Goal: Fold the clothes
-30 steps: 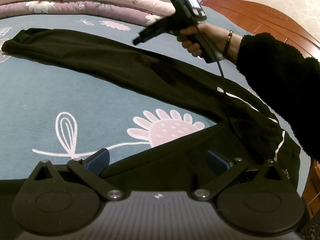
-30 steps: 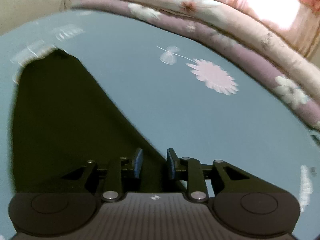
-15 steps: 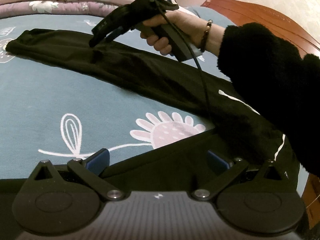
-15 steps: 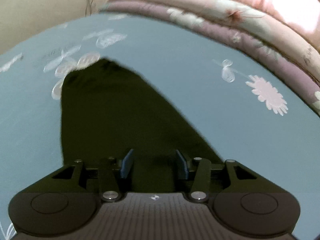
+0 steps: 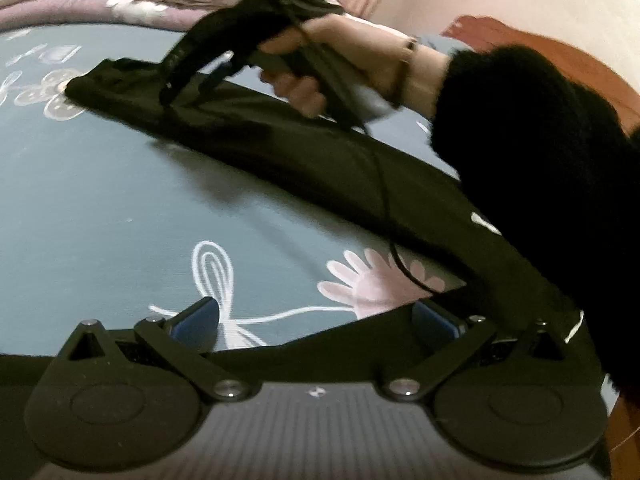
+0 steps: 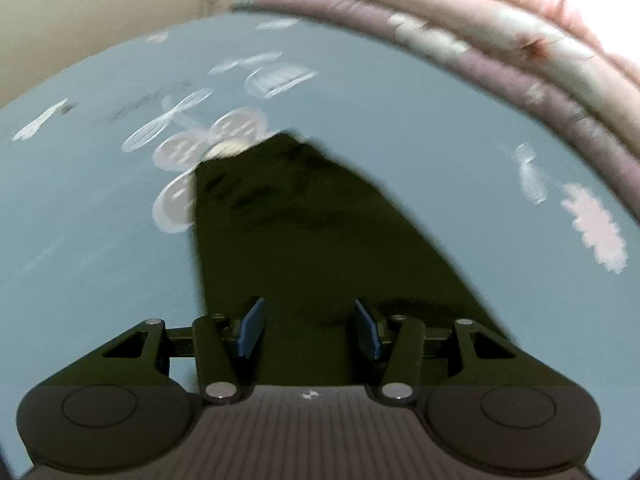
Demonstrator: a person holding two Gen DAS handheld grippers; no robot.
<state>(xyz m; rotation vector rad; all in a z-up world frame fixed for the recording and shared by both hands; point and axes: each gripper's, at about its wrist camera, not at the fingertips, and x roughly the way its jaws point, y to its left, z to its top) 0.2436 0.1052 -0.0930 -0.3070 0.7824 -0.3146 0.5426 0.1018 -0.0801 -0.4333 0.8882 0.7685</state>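
Bed (image 5: 100, 208) covered by a blue-grey sheet with white and pink flower prints; folded pink and mauve quilts (image 6: 500, 48) stacked along its far edge, well ahead of both sets of jaws. A line of small grey print on the sheet is seen in the right wrist view, too blurred to be read; no brand or label legible anywhere.

Black trousers (image 5: 320, 152) laid flat on the bed, one leg stretched away to its cuff (image 6: 256, 168), a white side stripe (image 5: 484, 222) visible near the waist end.

Left gripper (image 5: 316, 322): jaws wide apart, trouser fabric lying between and under them, nothing pinched.

Right gripper (image 6: 308, 328): jaws apart, just been opening, held over the trouser leg with the cuff straight ahead; fabric seen between the pads, not clamped. A hand (image 5: 320, 68) with a black fuzzy sleeve (image 5: 532, 132) holds it.
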